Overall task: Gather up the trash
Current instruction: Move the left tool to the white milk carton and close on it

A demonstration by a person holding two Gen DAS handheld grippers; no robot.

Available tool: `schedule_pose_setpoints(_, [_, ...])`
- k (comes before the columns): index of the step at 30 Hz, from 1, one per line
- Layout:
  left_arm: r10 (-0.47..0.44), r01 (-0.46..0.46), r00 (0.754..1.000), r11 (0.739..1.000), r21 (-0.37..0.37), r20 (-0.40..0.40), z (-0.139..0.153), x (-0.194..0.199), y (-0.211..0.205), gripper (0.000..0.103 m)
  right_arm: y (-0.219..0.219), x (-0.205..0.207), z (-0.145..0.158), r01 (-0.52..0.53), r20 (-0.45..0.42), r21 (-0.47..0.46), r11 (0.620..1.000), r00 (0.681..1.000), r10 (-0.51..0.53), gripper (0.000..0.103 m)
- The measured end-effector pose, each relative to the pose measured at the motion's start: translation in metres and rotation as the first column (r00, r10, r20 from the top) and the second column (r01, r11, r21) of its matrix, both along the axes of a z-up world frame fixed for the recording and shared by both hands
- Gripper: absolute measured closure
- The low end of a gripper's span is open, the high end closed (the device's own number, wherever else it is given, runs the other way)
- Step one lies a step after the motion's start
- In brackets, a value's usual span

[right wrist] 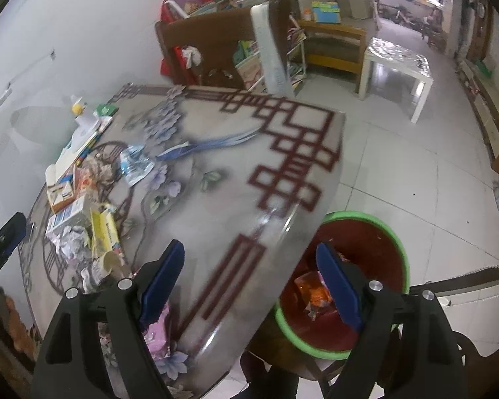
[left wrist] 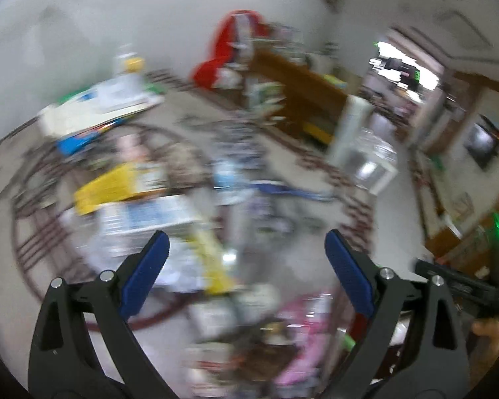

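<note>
My right gripper (right wrist: 249, 272) is open and empty, above the table's near edge, with the red bin with a green rim (right wrist: 366, 259) just to its right on the floor. The bin holds orange wrappers (right wrist: 311, 291). A pink wrapper (right wrist: 158, 331) lies under its left finger. Trash sits at the table's left: crumpled paper (right wrist: 70, 239), a yellow packet (right wrist: 104, 229), a paper cup (right wrist: 111, 262), a crushed plastic bottle (right wrist: 136, 163). My left gripper (left wrist: 246, 256) is open and empty above this pile; its view is badly blurred. The yellow packet (left wrist: 116, 186) and pink wrapper (left wrist: 302, 332) show there.
The patterned table (right wrist: 236, 179) carries boxes and books (right wrist: 66, 163) at its far left by the wall. A brown chair (right wrist: 216, 50) and a bookshelf stand behind it. A small white side table (right wrist: 396, 63) stands on the tiled floor at the right.
</note>
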State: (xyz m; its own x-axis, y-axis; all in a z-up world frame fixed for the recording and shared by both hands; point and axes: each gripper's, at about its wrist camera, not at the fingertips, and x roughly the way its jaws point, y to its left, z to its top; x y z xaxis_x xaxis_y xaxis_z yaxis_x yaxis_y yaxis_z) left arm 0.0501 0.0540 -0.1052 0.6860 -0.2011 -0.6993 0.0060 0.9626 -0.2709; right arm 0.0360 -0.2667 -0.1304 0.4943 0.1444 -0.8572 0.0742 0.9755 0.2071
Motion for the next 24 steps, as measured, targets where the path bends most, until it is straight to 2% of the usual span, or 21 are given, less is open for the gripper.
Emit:
schedule_pose_setpoints(3, [0.107,-0.109,0.993,0.994,-0.029,-0.048,-0.015,0.005,0.044,0.011,0.008,0.002,-0.004,-0.018,-0.013,0.003,1.000,1.000,0.018,0.024])
schedule_pose_setpoints(8, [0.171,-0.176,0.977,0.984,-0.024,-0.128,-0.045,0.021,0.076,0.011,0.021,0.011,-0.010,-0.048,-0.033,0.006,0.999,0.998,0.048,0.024])
schedule_pose_setpoints(12, [0.110,-0.117,0.982,0.993,-0.032,-0.152,-0.068,0.038,0.082,0.011,0.030,0.019,-0.015,-0.073,-0.051,0.009,0.997,0.996,0.073,0.024])
schedule_pose_setpoints(15, [0.039,-0.046,0.984,0.998,-0.036,-0.176,-0.080,0.050,0.082,0.006,0.034,0.025,-0.019,-0.083,-0.063,0.012,0.996,0.994,0.084,0.024])
schedule_pose_setpoints(20, [0.017,-0.022,0.984,0.999,-0.023,-0.178,-0.090,0.060,0.089,0.005,0.039,0.037,-0.032,-0.088,-0.104,0.024,0.996,0.991,0.090,0.024])
schedule_pose_setpoints(24, [-0.011,0.002,0.984,0.999,-0.050,-0.178,-0.096,0.070,0.094,0.005,0.052,0.051,-0.043,-0.117,-0.136,0.031,0.993,0.983,0.121,0.024])
